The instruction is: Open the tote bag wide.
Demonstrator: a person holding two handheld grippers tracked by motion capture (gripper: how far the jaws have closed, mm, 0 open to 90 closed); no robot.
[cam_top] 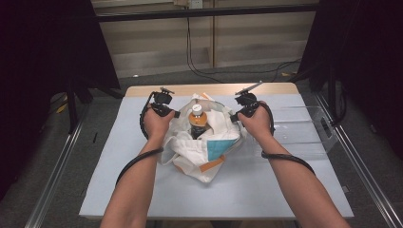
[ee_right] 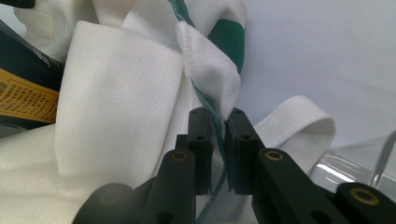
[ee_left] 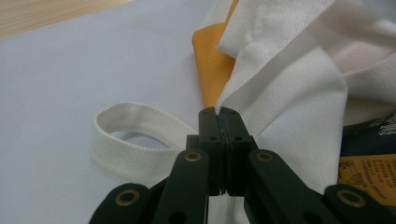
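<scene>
Both tongs are clamped on the mouth of the white tote bag (cam_top: 204, 142), one each side of the bottle (cam_top: 197, 120) standing upright inside it. Left tongs (cam_top: 177, 114) pinch the rim hem left of the bottle, jaws fully together on the fabric edge (ee_left: 243, 79); right tongs (cam_top: 234, 117) pinch the rim right of the bottle, jaws nearly together with the teal-trimmed hem (ee_right: 210, 74) between them. Bottle sits midway between the two, neither hand clearly nearer; its long axis is vertical, white cap up. The line between the tongs runs across the bench (cam_top: 119, 156), so my read is that the next move turns on spreading or lifting the rim evenly about the bottle. A strap loop (ee_left: 126, 140) lies flat on the bench left of the bottle, another loop (ee_right: 299, 126) on the right. Clear plastic tray (cam_top: 299, 133) is further right of the bottle. Bottle label (ee_left: 369, 172) is orange and dark with small print, not legible; no brand readable.
</scene>
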